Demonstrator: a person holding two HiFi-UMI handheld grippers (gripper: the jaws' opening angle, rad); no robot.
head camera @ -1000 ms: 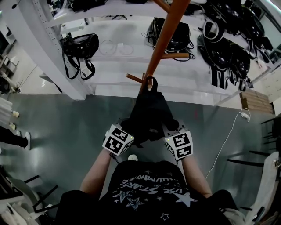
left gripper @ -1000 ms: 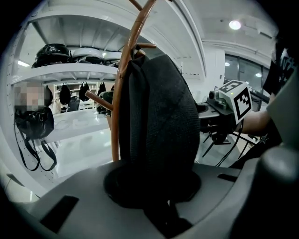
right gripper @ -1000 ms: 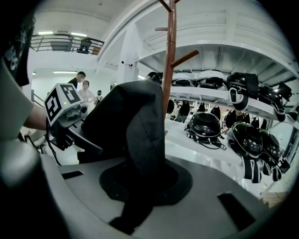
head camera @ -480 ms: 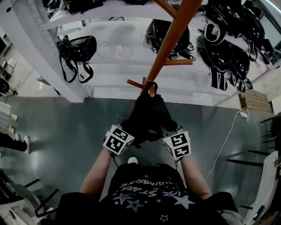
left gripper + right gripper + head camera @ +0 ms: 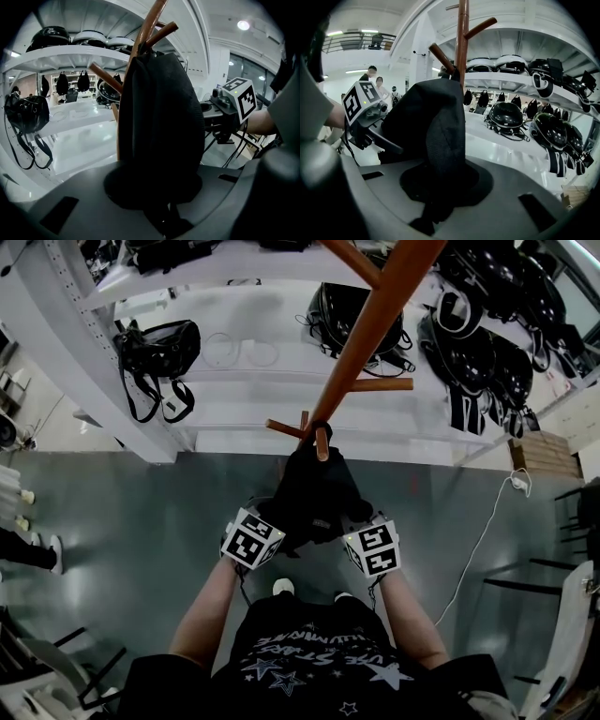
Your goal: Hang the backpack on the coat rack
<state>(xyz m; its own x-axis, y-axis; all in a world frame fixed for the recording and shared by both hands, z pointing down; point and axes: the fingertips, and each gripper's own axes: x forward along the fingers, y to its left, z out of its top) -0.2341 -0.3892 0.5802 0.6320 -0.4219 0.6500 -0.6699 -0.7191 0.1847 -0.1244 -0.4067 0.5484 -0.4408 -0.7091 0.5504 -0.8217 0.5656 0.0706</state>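
Observation:
A black backpack (image 5: 314, 488) hangs in front of the brown wooden coat rack pole (image 5: 370, 324). Its top handle loop sits over a short upturned peg (image 5: 322, 442), whose tip pokes out above the loop. My left gripper (image 5: 274, 526) is shut on the bag's lower left side and my right gripper (image 5: 352, 521) on its lower right side. In the left gripper view the backpack (image 5: 159, 117) fills the middle and its fabric runs down into the jaws of the left gripper (image 5: 161, 215). In the right gripper view, dark fabric of the backpack (image 5: 431, 126) is pinched in the right gripper (image 5: 431, 215).
White shelves (image 5: 234, 381) behind the rack carry a black shoulder bag (image 5: 155, 343), a black backpack (image 5: 361, 315) and several black helmets (image 5: 487, 343). More pegs (image 5: 380, 385) stick out of the pole. A white cable (image 5: 487, 521) lies on the grey floor. People (image 5: 375, 79) stand far off.
Both grippers have come down a little with the backpack. The handle loop has slid further down the peg, whose tip now shows above it.

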